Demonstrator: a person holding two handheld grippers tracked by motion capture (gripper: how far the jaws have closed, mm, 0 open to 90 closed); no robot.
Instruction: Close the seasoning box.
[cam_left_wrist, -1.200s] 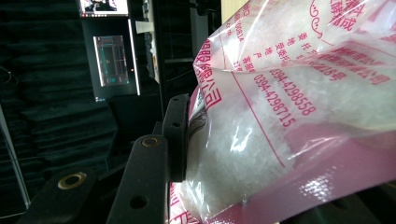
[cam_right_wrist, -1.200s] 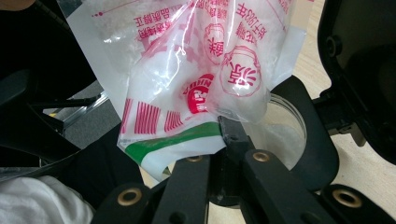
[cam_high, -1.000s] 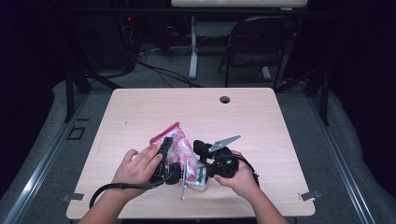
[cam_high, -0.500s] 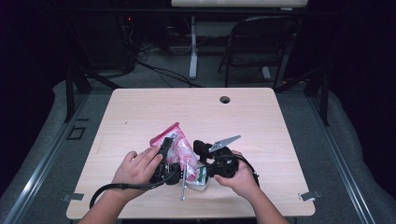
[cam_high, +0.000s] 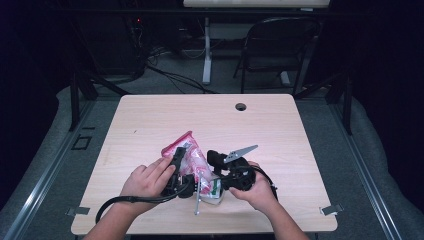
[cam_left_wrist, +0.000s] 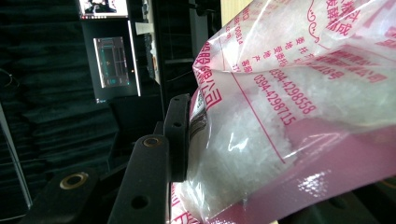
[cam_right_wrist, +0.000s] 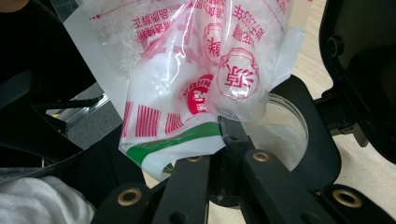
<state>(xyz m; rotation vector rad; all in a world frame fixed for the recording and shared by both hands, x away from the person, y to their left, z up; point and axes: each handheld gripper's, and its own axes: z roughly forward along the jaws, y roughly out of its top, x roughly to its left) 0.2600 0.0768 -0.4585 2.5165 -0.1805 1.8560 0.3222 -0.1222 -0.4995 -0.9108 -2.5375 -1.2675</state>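
A clear plastic bag (cam_high: 187, 152) with pink and red print, filled with white grains, is held up over the table's front middle between both hands. My left gripper (cam_high: 176, 167) is shut on the bag's side; in the left gripper view one black finger (cam_left_wrist: 179, 135) presses into the bag (cam_left_wrist: 280, 116), and the other finger is hidden behind it. My right gripper (cam_right_wrist: 225, 134) is shut on the bag's lower edge (cam_right_wrist: 187, 140) by the green stripe. In the high view the right gripper (cam_high: 218, 165) sits just right of the bag.
A clear round dish (cam_right_wrist: 286, 136) with white powder sits in a black ring under the bag. A thin metal rod (cam_high: 197, 199) stands on the wooden table (cam_high: 280, 125) below the hands. A cable hole (cam_high: 240, 106) lies at the back. A folding chair (cam_high: 280, 45) stands behind.
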